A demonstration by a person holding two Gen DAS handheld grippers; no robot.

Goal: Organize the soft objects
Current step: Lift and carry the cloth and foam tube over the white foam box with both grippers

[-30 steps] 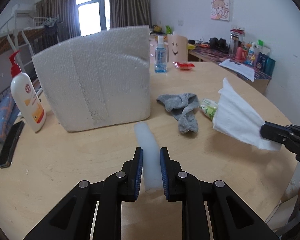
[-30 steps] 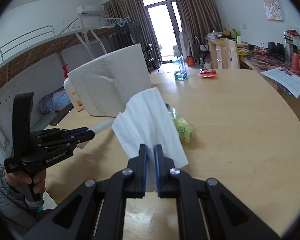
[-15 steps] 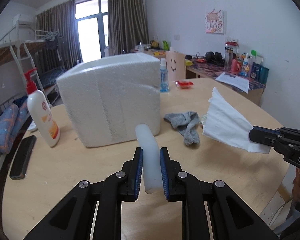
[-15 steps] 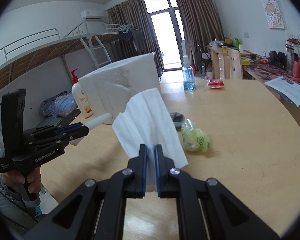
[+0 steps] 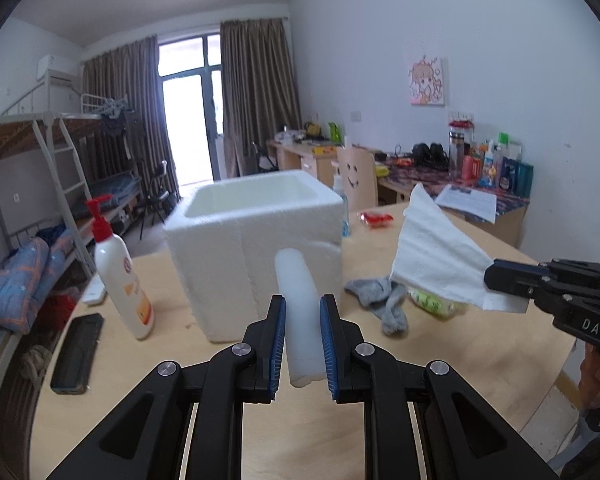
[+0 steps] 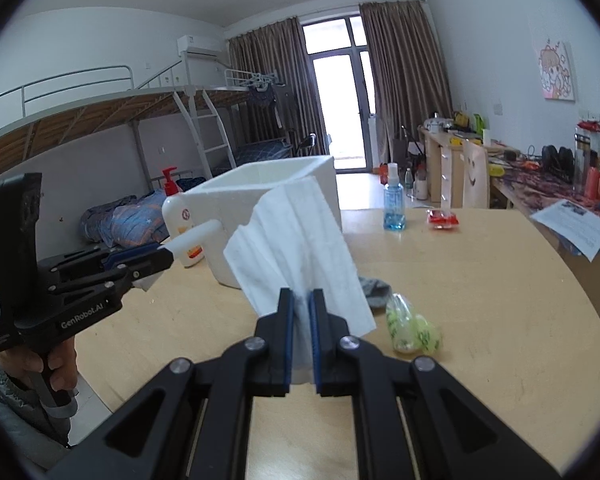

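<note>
Grey sock (image 5: pixel 382 305) in plain sight near foam box (image 5: pixel 256 248) from left wrist only; mostly hidden behind tissue (image 6: pixel 300 248) from right. Left gripper (image 5: pixel 302 344) pinching white foam tube (image 5: pixel 300 320), right gripper (image 6: pixel 299 334) clamped on tissue, both raised before box.

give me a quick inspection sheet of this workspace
surface: round wooden table, no spills seen
job's things: white foam strip and white tissue held; grey sock and bagged green balls on the table; open foam box
clutter: lotion pump bottle, blue spray bottle, red packet, black phone
grippers: left tool shut on the strip; right tool shut on the tissue
cables: nothing seen on the table
surroundings: bunk bed, cluttered desk
</note>
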